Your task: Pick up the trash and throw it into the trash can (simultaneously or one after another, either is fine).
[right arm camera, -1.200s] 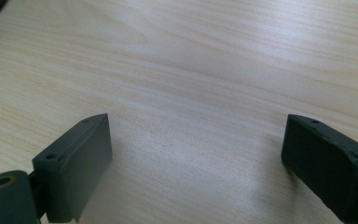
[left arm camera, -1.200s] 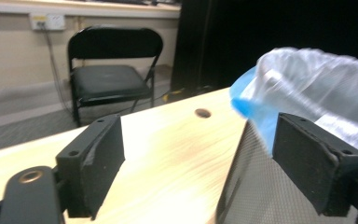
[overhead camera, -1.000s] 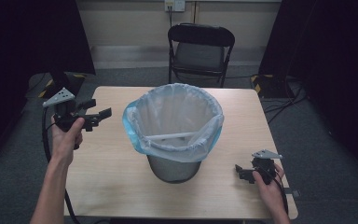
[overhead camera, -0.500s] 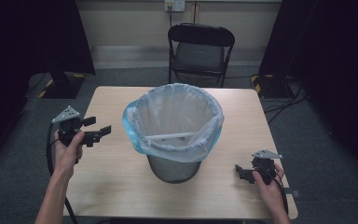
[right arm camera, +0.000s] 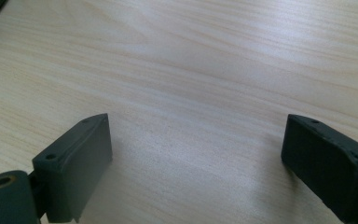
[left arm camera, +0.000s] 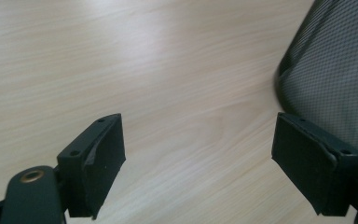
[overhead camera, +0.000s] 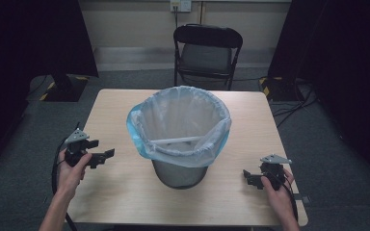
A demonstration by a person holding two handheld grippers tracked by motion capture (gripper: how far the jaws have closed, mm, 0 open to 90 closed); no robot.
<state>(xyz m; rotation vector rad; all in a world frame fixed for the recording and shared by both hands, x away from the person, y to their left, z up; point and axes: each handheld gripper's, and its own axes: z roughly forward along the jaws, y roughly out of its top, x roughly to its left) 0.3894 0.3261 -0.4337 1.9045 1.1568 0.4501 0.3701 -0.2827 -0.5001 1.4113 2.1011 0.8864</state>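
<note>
Thin bin liner on mesh bin, mid-desk, probably light, slippery: pinch its folded rim. Left gripper and right gripper gape wide, empty.

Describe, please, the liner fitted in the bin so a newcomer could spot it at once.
On the light wooden table stands a dark mesh waste bin, midway between the two hand-held grippers. The translucent pale-blue plastic bag lines it, folded over the rim. It is the only soft, glossy thing there.

Dim, dark-edged room; soft glare on table, slightly blurred close-ups.
</note>
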